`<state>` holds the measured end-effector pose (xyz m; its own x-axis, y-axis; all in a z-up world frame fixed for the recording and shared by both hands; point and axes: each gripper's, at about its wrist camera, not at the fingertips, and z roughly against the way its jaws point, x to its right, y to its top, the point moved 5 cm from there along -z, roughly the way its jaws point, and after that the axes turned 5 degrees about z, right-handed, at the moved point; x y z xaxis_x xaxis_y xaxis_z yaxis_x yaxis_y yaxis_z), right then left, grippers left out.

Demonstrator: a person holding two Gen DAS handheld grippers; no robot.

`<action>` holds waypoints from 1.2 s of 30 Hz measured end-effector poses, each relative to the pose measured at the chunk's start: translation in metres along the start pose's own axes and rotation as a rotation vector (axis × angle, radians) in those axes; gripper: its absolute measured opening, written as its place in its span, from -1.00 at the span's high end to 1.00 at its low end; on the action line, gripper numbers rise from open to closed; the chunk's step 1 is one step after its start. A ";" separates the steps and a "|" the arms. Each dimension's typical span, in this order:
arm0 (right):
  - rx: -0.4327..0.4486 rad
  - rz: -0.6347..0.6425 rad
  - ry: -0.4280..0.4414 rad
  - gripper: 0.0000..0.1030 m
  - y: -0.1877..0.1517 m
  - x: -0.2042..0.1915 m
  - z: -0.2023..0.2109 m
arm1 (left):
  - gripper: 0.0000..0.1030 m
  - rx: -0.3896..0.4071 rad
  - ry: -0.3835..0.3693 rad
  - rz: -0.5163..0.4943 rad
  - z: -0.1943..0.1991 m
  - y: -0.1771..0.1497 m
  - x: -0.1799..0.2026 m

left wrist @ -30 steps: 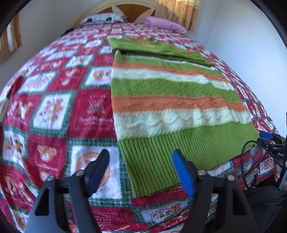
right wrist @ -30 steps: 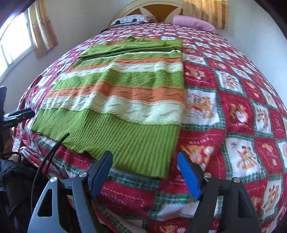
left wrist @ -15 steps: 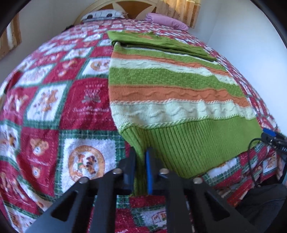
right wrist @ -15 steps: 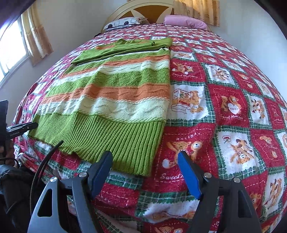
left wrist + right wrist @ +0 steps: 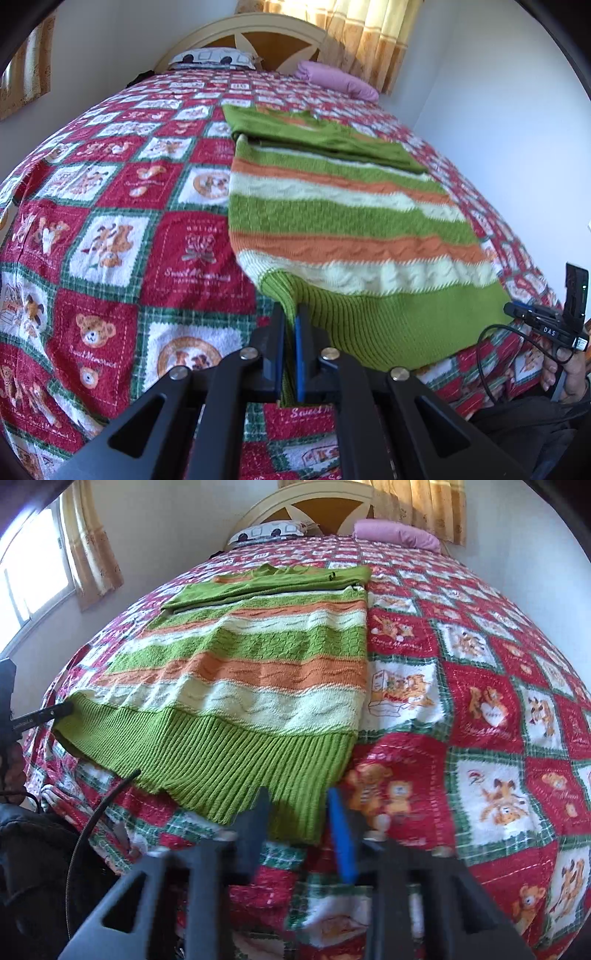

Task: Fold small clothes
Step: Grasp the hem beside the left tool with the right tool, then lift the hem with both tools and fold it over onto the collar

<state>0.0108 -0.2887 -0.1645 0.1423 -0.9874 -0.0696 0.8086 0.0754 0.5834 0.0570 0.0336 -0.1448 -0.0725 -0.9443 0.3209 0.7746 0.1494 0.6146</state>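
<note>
A striped knit sweater [image 5: 343,221], green, orange and cream, lies flat on the bed with its sleeves folded across the far end. It also shows in the right wrist view [image 5: 251,672]. My left gripper [image 5: 290,325] is shut on the hem's near left corner and lifts it a little. My right gripper [image 5: 299,812] straddles the hem's near right corner; its jaws stand partly closed with a gap, and the frame is blurred there.
The bed carries a red, green and white teddy-bear quilt [image 5: 110,236]. A patterned pillow [image 5: 210,57] and a pink pillow [image 5: 336,79] lie at the headboard. A wall runs along the right side, and a window [image 5: 29,579] is on the left.
My left gripper closed on the hem's left corner and raised it. My right gripper moved onto the right corner and its jaws have narrowed.
</note>
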 end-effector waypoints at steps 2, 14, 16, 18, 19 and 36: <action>0.048 -0.078 0.081 0.93 0.005 0.011 0.008 | 0.90 0.011 -0.022 0.016 0.004 0.006 -0.001; 0.313 -0.124 0.146 0.93 0.046 0.014 0.079 | 0.91 0.107 -0.095 -0.002 0.037 0.038 0.010; 0.335 -0.141 0.166 0.93 0.051 0.017 0.087 | 0.91 0.123 -0.103 -0.004 0.041 0.046 0.010; 0.353 -0.151 0.177 0.93 0.058 0.021 0.092 | 0.91 0.141 -0.101 -0.012 0.044 0.055 0.010; 0.361 -0.152 0.177 0.93 0.062 0.023 0.094 | 0.91 0.150 -0.104 -0.013 0.046 0.059 0.011; 0.399 -0.031 0.233 1.00 0.121 0.004 0.122 | 0.91 0.230 -0.191 -0.003 0.054 0.104 0.033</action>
<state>0.0392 -0.3009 0.0044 0.2832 -0.9271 -0.2455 0.5384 -0.0582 0.8407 0.1011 0.0337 -0.0309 -0.2087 -0.8760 0.4349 0.6130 0.2294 0.7561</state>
